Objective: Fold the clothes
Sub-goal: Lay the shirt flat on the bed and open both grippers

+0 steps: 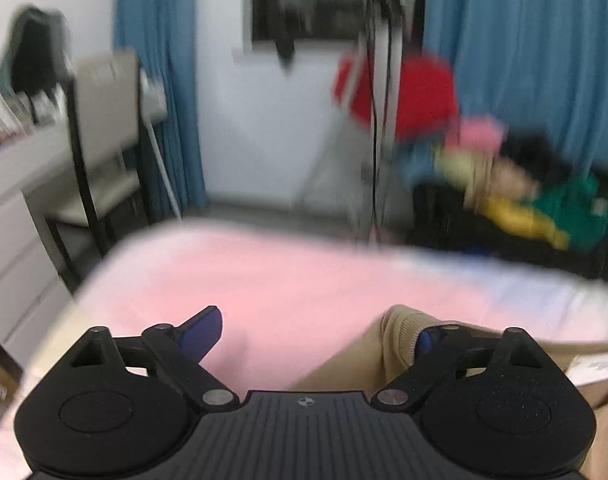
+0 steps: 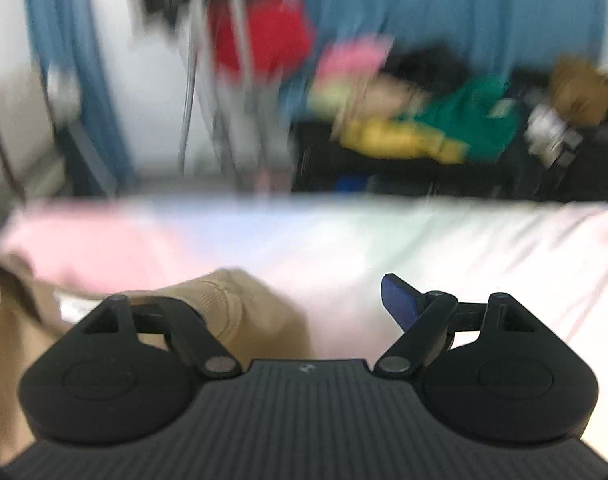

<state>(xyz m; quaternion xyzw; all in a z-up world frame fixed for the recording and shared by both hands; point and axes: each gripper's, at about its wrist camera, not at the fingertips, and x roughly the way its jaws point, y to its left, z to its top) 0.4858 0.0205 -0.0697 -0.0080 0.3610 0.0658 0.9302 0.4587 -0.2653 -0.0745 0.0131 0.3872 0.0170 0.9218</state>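
Both grippers are standing wide apart over the pink bed (image 1: 264, 276). The tan garment (image 1: 387, 356) is draping over the left gripper's (image 1: 315, 336) right finger and the right gripper's (image 2: 304, 304) left finger, neither pinching it

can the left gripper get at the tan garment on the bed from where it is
Probably yes. The left gripper stands open, and the tan garment already bunches against its right finger on the pink bed sheet. Nothing lies between them, though blur hides whether the fabric sits inside the jaws.
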